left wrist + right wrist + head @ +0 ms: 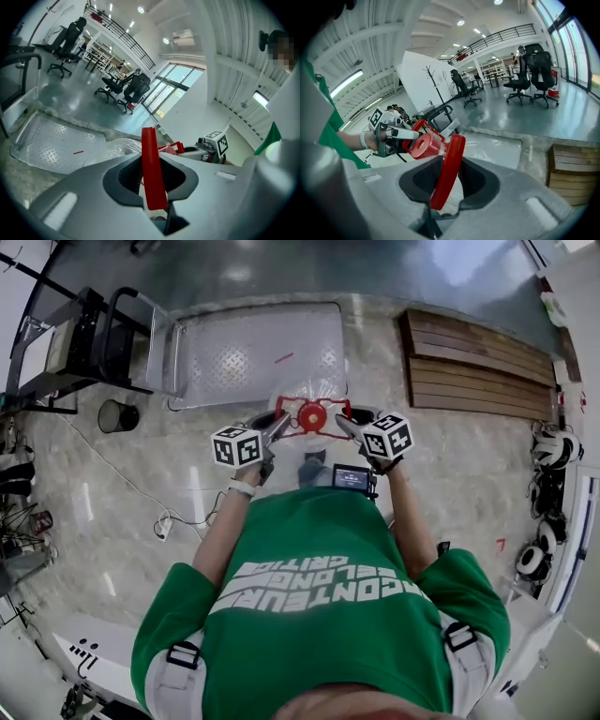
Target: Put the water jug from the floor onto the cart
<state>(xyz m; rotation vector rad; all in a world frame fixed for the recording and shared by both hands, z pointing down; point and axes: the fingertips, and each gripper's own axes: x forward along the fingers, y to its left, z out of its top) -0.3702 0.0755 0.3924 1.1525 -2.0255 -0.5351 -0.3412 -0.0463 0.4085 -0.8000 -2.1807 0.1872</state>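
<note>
The left gripper (277,427) and right gripper (345,426) each clamp the red plastic handle (311,415) of the clear plastic water jug (309,390), seemingly lifted at the near edge of the grey diamond-plate cart (234,352), not yet set down.

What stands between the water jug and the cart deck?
Nothing visible does. The water jug, gripped by its red handle in the left gripper and right gripper, hangs by the near edge of the cart deck, which shows only a small red mark.
</note>
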